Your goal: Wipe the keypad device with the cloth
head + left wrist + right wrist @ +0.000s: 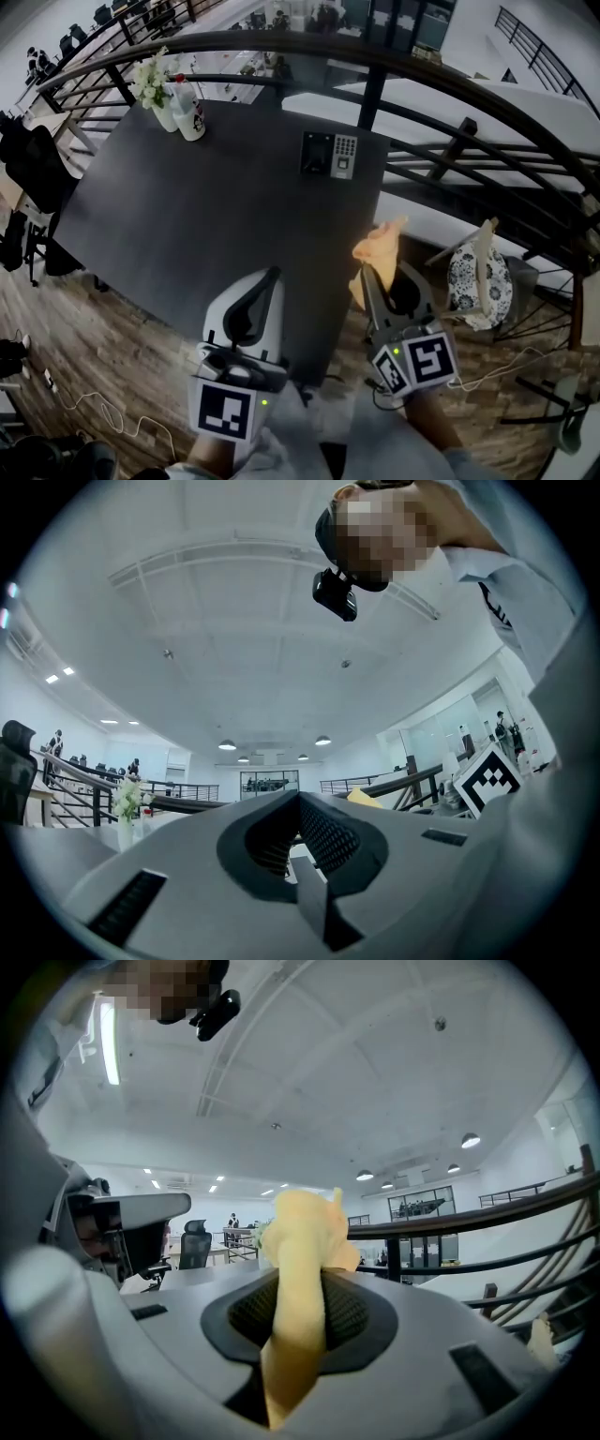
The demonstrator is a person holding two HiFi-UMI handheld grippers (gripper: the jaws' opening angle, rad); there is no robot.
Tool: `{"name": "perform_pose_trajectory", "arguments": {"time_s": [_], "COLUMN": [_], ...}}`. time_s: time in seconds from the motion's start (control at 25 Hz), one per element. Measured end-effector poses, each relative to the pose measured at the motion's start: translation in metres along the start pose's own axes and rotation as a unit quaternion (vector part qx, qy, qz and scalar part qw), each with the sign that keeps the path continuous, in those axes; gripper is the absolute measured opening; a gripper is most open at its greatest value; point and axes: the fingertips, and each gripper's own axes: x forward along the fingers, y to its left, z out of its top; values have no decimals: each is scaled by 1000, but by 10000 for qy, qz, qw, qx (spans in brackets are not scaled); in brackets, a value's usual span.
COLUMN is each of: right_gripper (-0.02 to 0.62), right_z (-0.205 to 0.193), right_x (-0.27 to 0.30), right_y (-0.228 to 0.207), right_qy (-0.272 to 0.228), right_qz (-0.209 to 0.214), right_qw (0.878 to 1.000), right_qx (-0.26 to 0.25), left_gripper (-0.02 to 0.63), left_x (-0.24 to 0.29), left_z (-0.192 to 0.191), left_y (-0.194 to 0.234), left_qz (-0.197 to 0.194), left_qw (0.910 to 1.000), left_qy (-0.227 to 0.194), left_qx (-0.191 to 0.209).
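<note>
The keypad device [328, 155], black with a grey number pad, lies flat near the far right edge of the dark table [187, 225]. Well short of it, at the near right table edge, my right gripper [368, 278] is shut on a yellow cloth [378, 251] that sticks up from its jaws. In the right gripper view the cloth [302, 1241] fills the gap between the jaws of the right gripper [300, 1288]. My left gripper [270, 277] hovers over the near table edge, shut and empty; in its own view the left gripper [298, 806] points upward toward the ceiling.
A vase of white flowers [153, 84] and a white bottle [191, 114] stand at the table's far left corner. A dark curved railing [375, 89] runs behind and right of the table. A patterned chair [478, 281] stands on the right.
</note>
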Motion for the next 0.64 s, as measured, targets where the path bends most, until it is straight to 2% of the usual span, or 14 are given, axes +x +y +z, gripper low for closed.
{"name": "perform_pose_trajectory", "arguments": {"time_s": [0.28,0.64], "right_gripper": [101,101], "right_z": [-3,-7], "right_x": [-5,-8], "right_y": [-10,-6], "right_qy": [40,64], "right_qz": [-128,-74], "right_qw": [9999,9999], "right_qx": [41,120], "left_gripper": [8,8], "left_x": [-3,-6], "left_z": [-1,-2], "left_y": [-1,-5], "left_qz": [19,2], "left_qw": [10000,10000], "left_qy": [16,71], "left_qx": [-2,28]}}
